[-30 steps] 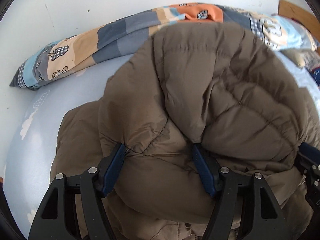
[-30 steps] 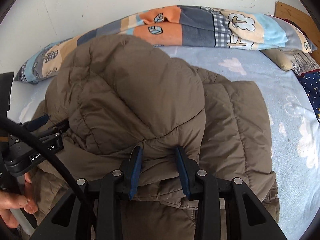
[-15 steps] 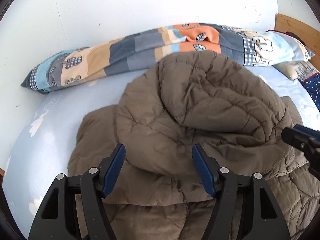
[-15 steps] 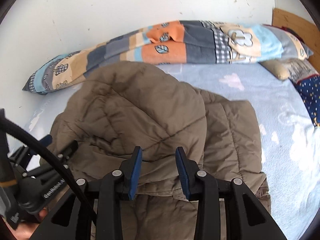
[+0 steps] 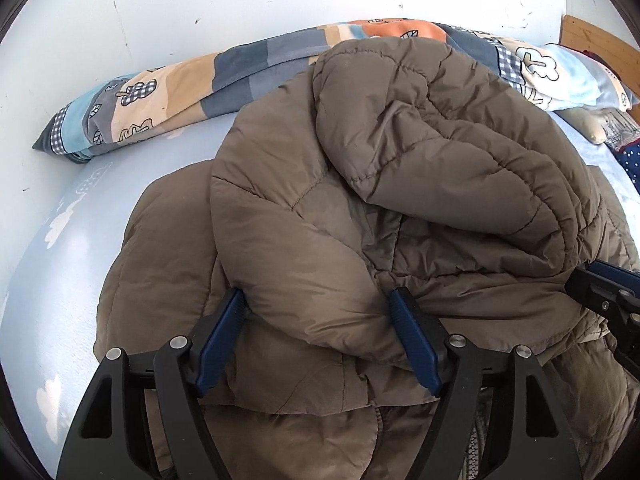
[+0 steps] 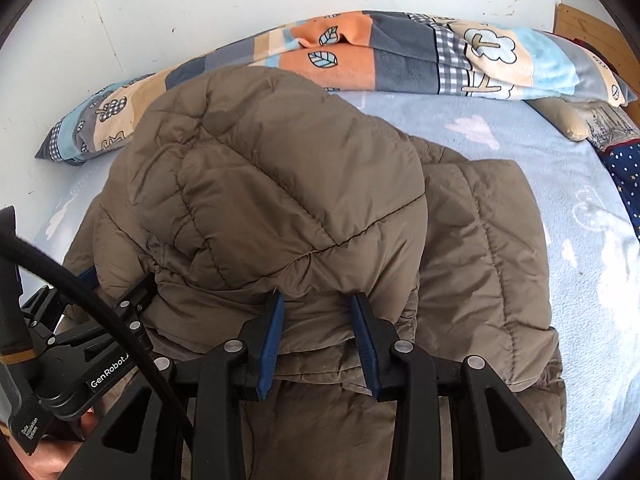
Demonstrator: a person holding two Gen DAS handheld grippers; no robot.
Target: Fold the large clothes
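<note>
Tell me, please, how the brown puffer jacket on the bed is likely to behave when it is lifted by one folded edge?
The puffer jacket will probably droop rather than keep its shape: its layers already sag in soft bulges over the bed sheet. Its quilted, puffy panels suggest it is light for its bulk and may spring back after folding. The smooth shell looks slightly slick, so stacked layers could slide.

Jacket (image 6: 280, 200): brown, quilted, puffy, bunched on the bed sheet (image 6: 560, 200), top layer folded over.
Right gripper (image 6: 318, 312): blue pads pinch a fold at the jacket's near edge.
Left gripper (image 6: 116, 304): at the lower left, fingertips buried in the jacket; a hand (image 6: 56, 456) holds it.
Blanket (image 6: 400, 60): patchwork, rolled along the white wall (image 6: 240, 0).
Sheet: pale blue with white clouds.
</note>
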